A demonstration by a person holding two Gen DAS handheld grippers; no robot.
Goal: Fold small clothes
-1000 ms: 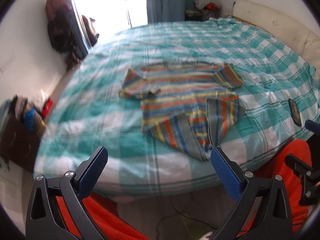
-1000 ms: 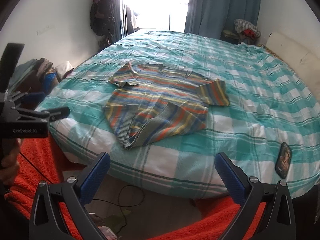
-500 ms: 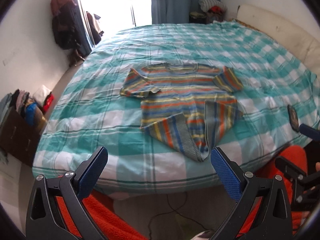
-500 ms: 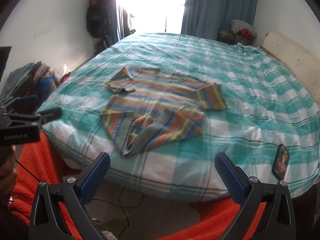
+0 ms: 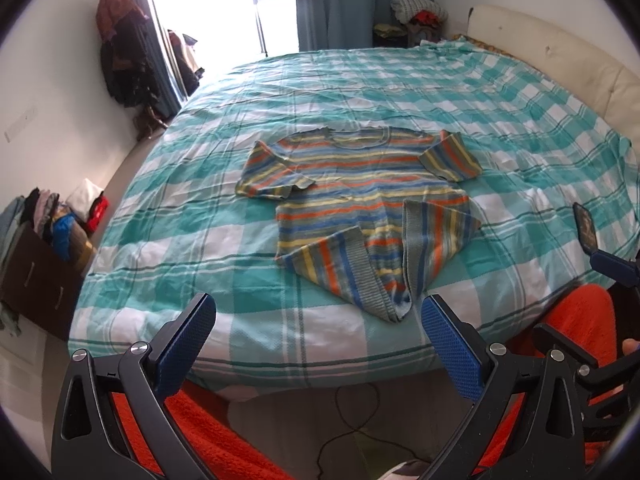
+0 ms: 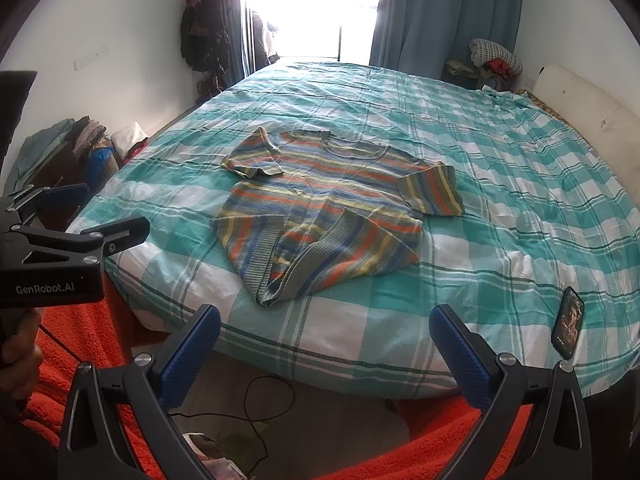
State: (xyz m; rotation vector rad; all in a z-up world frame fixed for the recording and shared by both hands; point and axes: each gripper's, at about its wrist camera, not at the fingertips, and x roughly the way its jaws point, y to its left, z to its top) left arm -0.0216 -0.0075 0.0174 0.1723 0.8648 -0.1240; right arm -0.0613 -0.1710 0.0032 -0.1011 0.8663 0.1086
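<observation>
Both tongs — left (image 5: 316,314), right (image 6: 324,326) — gape wide, holding nothing.

A bed (image 5: 168,216) in teal-and-white checked sheets fills the white-walled room; glaring daylight pours through a window (image 6: 308,4) beside blue curtains (image 6: 436,16), and clothes (image 5: 120,48) hang on the wall

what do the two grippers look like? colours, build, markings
Both match: the left gripper and right gripper have black angular finger arms with triangular cutouts and silver pivot bolts, tipped with blue textured pads. Seen from the right wrist, the left unit's black body reads "GenRobot.AI" in white. No cables visible on them.
</observation>
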